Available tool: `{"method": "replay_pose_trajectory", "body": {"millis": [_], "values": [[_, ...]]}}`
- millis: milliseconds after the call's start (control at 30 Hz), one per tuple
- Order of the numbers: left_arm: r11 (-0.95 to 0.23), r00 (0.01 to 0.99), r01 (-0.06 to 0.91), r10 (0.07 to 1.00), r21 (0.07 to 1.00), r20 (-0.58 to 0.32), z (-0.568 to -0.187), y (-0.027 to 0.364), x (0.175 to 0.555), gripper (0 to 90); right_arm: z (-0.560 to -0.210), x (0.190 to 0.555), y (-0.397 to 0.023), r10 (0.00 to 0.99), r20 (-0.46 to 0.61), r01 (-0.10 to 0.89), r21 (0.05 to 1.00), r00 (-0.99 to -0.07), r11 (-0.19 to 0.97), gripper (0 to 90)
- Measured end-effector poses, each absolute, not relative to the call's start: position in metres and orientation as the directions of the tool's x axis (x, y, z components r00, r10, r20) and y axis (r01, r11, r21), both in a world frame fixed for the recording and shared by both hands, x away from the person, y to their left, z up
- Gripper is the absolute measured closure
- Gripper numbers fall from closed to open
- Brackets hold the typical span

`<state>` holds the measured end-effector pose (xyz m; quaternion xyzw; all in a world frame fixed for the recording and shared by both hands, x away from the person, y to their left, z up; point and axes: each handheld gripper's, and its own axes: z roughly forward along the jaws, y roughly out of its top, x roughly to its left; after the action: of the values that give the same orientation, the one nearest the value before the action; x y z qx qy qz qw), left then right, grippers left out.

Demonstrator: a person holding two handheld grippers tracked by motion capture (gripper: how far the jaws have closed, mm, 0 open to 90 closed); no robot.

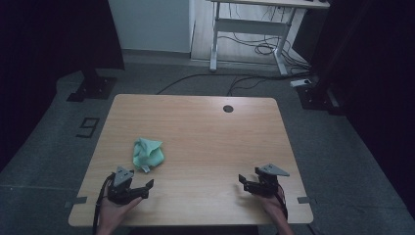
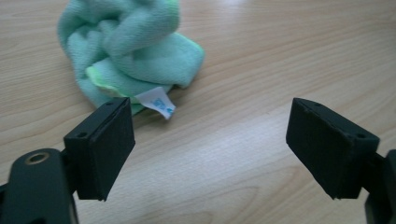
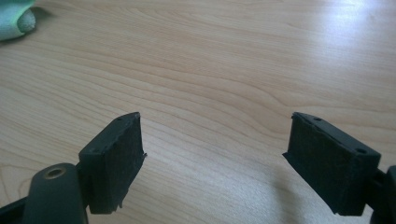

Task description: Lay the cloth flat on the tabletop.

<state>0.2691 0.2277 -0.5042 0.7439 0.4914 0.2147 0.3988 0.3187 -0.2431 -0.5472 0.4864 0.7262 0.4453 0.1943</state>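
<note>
Both grippers sit low at the near edge of the wooden table (image 1: 205,132), and nothing has been picked up yet. The left gripper (image 1: 142,188) has its jaws spread as wide as they go, empty, with bare wood between the pads. Just ahead of it lies the crumpled green microfibre cloth (image 1: 147,153), bunched in a heap on the left half of the table, its white care label (image 2: 159,101) poking out toward the near jaw. Over on the right, the right gripper (image 1: 249,183) is wide open too and holds nothing (the cloth is well apart from it, a sliver of green at the corner of its view). This looks like the approach step. The next move likely calls for the left gripper to ease forward and close on a fold.
</note>
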Motion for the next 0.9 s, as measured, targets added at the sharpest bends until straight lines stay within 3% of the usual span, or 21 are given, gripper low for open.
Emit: {"method": "replay_pose_trajectory", "body": {"millis": [467, 900], "values": [[-0.205, 0.408, 0.556, 0.912, 0.806, -0.050, -0.507, 0.227, 0.270, 15.3, -0.550, 0.316, -0.245, 0.884, 0.171, 0.546, 0.831, -0.435, 0.107, 18.5], [-0.151, 0.370, 0.556, 0.925, 0.818, -0.080, -0.509, 0.241, 0.276, 20.4, -0.549, 0.317, -0.240, 0.876, 0.179, 0.545, 0.831, -0.448, 0.109, 19.0]]}}
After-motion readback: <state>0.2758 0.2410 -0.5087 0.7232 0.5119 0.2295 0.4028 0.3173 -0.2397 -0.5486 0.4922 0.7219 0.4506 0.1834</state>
